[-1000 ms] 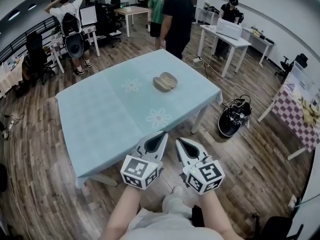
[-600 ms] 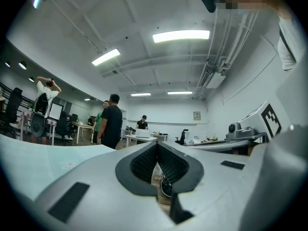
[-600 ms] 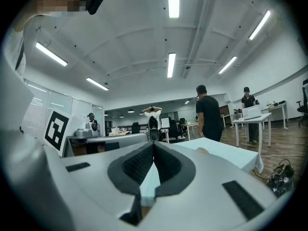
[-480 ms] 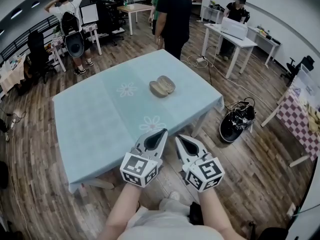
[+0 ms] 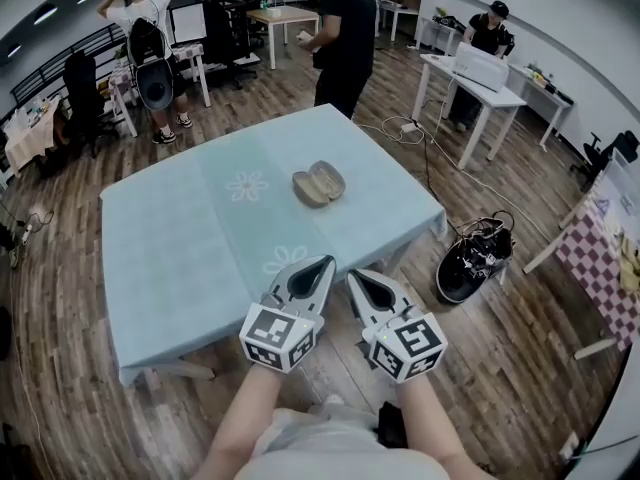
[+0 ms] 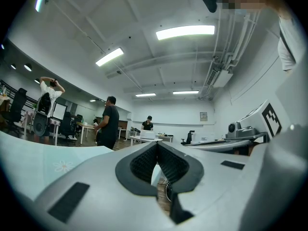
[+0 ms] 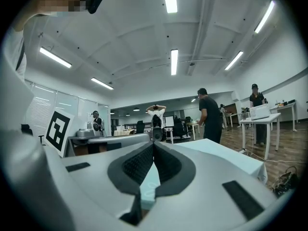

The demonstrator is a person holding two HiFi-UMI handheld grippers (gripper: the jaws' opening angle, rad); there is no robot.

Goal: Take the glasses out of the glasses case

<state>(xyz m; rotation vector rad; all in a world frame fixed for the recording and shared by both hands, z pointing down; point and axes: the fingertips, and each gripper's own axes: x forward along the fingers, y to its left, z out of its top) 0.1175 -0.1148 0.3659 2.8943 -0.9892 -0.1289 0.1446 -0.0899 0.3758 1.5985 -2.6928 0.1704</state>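
Glasses case [image 5: 318, 184] lies on the far half of the table [image 5: 180, 258], towards its right side, untouched. It is a tan, oval, hard-looking shell with a line along its length. Whether it is shut or open cannot be told at this range, and no glasses show.

Change noted: across the last second the table and case have drawn closer in the head view. The case sits lower in the frame, and both tools, which hung over bare floor, now reach the table's near edge. Judgement: this is the walk-up; the task proper has not begun, and the case remains well apart from either tool.

Left hand-held gripper [image 5: 323, 264] has its jaws together with nothing between them; its own view shows the ribbed dark pads meeting at the tips. Right hand-held gripper [image 5: 354, 276] is likewise closed and empty. Both are held level, side by side, each with a marker cube [image 5: 280, 336] at the rear.

The table carries a smooth pale-blue cloth with white daisy prints [image 5: 246, 185]. Around it are a wood-plank floor [image 5: 80, 368], and a person in dark clothing [image 5: 345, 28] standing beyond the far edge.
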